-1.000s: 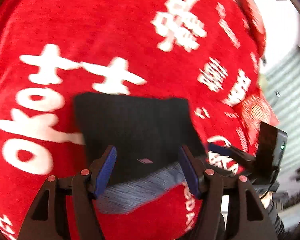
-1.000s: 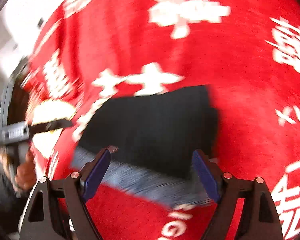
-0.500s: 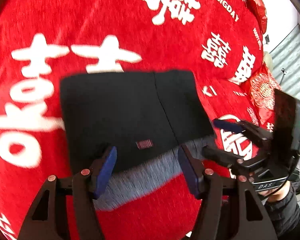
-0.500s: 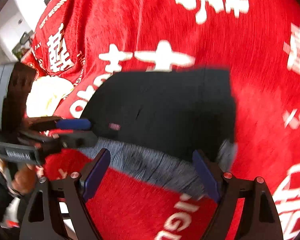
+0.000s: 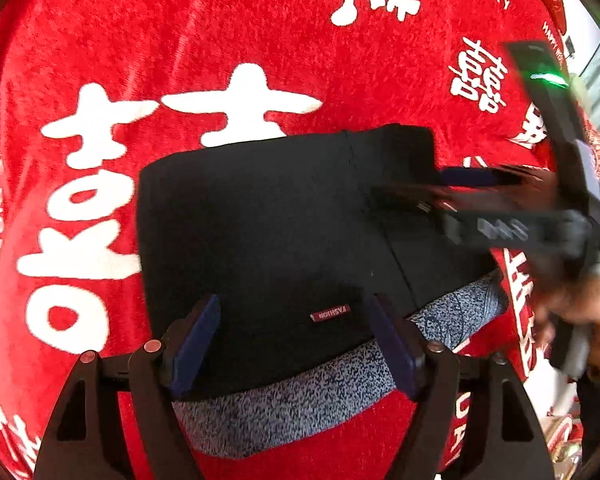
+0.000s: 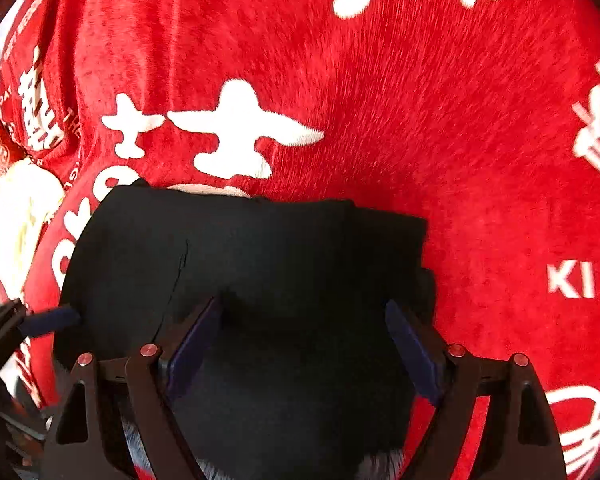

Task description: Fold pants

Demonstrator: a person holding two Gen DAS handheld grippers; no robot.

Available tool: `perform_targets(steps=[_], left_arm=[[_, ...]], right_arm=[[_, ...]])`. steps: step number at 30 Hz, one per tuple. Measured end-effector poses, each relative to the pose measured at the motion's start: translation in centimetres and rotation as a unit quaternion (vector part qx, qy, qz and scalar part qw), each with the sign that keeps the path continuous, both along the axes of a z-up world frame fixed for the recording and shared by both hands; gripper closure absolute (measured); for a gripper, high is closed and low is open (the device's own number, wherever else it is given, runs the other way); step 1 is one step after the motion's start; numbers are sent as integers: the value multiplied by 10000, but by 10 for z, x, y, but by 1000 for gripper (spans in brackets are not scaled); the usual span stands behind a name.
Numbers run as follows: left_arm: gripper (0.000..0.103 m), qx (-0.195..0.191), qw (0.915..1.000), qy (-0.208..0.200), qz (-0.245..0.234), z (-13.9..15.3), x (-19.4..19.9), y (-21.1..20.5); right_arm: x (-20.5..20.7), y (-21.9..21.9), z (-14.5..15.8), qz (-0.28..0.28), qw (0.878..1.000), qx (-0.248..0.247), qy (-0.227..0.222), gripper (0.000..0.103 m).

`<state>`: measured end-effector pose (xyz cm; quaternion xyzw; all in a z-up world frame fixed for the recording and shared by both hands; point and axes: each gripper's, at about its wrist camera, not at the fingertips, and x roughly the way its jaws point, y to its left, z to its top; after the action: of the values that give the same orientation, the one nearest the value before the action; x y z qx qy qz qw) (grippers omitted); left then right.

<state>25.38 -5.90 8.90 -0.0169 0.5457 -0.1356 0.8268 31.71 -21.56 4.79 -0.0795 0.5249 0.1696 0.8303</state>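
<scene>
Left gripper [image 5: 294, 338] and right gripper [image 6: 302, 340], jaws spread and empty, hover at six o'clock over the folded black fleece-lined pants [image 5: 268, 240] on the red plush blanket [image 5: 220, 40]. Snagging an edge could unfold them.

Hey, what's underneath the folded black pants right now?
The black pants lie on a red blanket; their grey fleece lining shows along the near edge. Anything under them is covered.
</scene>
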Motion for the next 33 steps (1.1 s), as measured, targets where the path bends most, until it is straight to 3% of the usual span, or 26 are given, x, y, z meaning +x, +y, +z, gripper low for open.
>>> perform_targets(steps=[1,2,5,8,16,33], left_arm=[[24,81,9999,-37,107,3,-3,0],[24,126,9997,-76,189,6,-6,0],[23,190,9989,-189,386,12,-18,2],[23,429,9971,-296,559,16,-32,2],[23,441,9955,-484,687,29,-66,2],[18,211,9925,-715,972,48,-97,6]], right_arm=[[-11,-1,7,-35,9999,-72,-95,15],[-23,-2,13,-110,9995,-211,-227,0],[-62,-11,31,-260,9964,-446,-666,0],[-90,-23,38,-414,9964,-170,-721,0],[-138,-26,26,-640,9939,-540,-718,0],[-170,-16,26,-649,9945,-450,-688,0]])
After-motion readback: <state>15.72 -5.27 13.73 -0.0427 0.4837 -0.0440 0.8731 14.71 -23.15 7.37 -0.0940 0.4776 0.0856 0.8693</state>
